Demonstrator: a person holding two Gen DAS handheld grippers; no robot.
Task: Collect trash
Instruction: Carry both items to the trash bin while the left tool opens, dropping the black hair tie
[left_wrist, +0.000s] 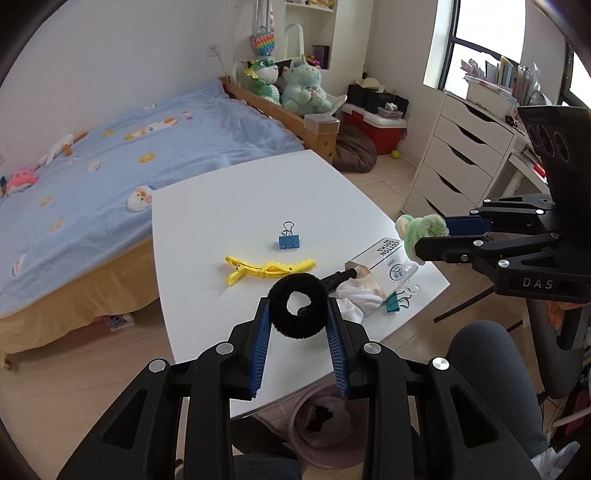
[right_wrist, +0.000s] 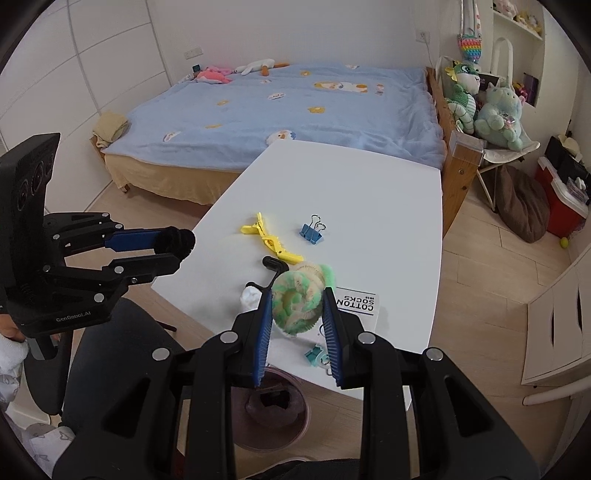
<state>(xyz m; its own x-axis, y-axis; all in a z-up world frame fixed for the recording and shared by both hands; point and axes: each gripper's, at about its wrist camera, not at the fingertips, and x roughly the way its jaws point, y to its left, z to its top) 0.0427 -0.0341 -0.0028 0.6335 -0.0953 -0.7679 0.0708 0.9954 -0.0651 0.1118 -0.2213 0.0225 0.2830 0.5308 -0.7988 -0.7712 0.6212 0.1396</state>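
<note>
The left gripper pinches a black scrunchie, its ring facing the camera, above the table's near edge; the right gripper pinches a green-cream scrunchie above the sock box; a pink bin sits on the floor beneath that edge.

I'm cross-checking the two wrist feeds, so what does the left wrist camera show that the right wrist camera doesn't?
Left wrist only: the window and the white drawer unit.
Right wrist only: the folded beige cloth at the bed's far corner.
Both: the left hand-held gripper shut on the black scrunchie, the right hand-held gripper shut on the green scrunchie, the yellow hair clip, the bin.
</note>
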